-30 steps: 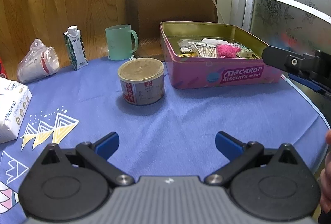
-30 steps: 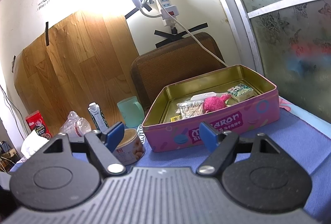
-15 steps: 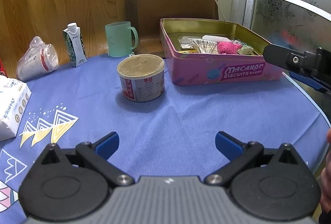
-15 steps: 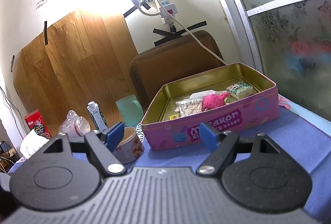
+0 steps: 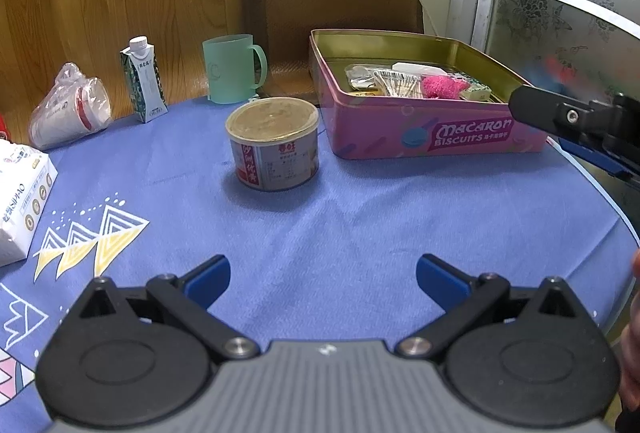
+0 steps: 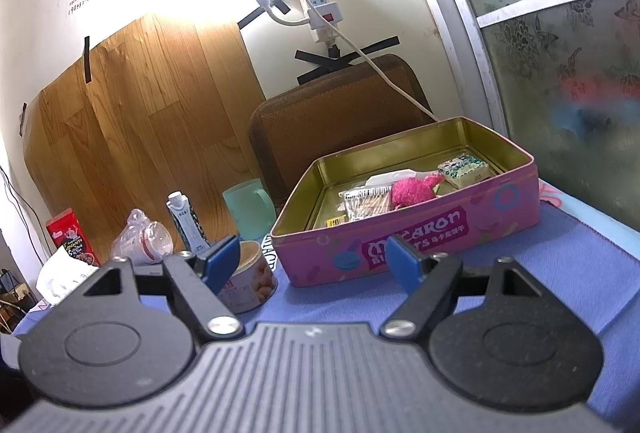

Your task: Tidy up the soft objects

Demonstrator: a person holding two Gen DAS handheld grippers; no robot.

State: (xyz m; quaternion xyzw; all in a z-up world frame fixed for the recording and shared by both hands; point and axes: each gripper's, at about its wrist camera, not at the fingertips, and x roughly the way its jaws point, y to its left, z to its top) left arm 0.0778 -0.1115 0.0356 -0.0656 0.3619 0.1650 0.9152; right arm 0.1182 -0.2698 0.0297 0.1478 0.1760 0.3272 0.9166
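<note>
A pink biscuit tin [image 5: 436, 137] stands open at the back right of the blue tablecloth [image 5: 320, 225]; it also shows in the right wrist view [image 6: 420, 241]. Inside lie a fuzzy pink soft toy [image 5: 440, 87] [image 6: 414, 189], a clear packet of sticks [image 5: 398, 84] [image 6: 366, 204], a small printed block [image 6: 464, 168] and white packets. My left gripper [image 5: 322, 279] is open and empty over the near cloth. My right gripper [image 6: 314, 260] is open and empty, in front of the tin; its fingers [image 5: 560, 115] show at the right edge of the left wrist view.
A lidded food can [image 5: 274, 149] stands left of the tin. Behind it are a green mug [image 5: 232, 69], a small carton [image 5: 143, 79] and bagged cups [image 5: 72, 111]. A white tissue pack [image 5: 20, 201] lies at the left. A brown chair back [image 5: 336, 13] stands behind the table.
Both grippers have drawn back and risen slightly, so the tin and can sit a little lower in the views. Both stay open and empty.
</note>
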